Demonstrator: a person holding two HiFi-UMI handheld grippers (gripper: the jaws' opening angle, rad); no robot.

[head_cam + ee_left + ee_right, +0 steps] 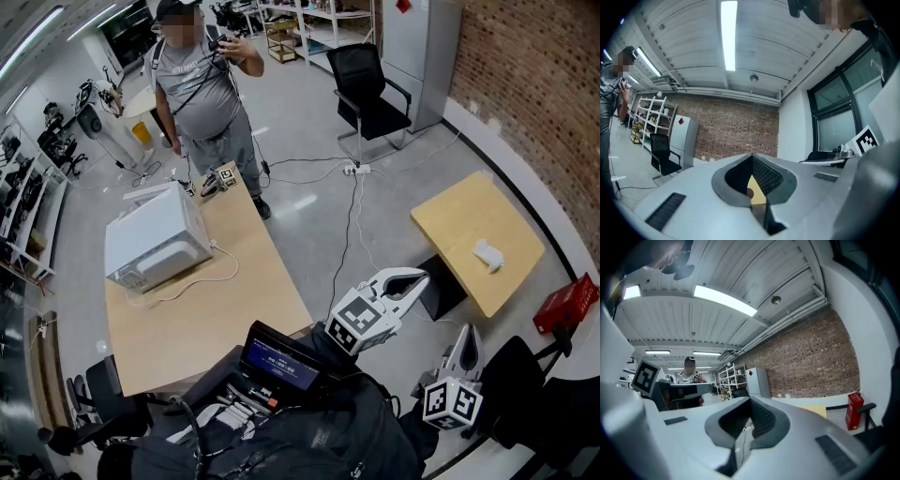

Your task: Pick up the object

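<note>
A small white object [487, 254] lies on a low light-wood table [450, 220] at the right of the head view. My left gripper [424, 276] hangs in the air to the left of that table, its jaws shut with nothing between them. My right gripper [472, 328] is lower and nearer to me, below the table's near edge, pointing up; its jaws are also together and empty. In the left gripper view the shut gripper [752, 157] points at a brick wall. In the right gripper view the gripper [749, 401] faces the room. The object shows in neither gripper view.
A long wooden table [244, 291] at the left carries a white box-like appliance [155, 239]. A person [202, 84] stands at its far end. A black chair [370, 94], floor cables [354, 206] and a red box [565, 305] surround the low table. A dark device [281, 361] sits near me.
</note>
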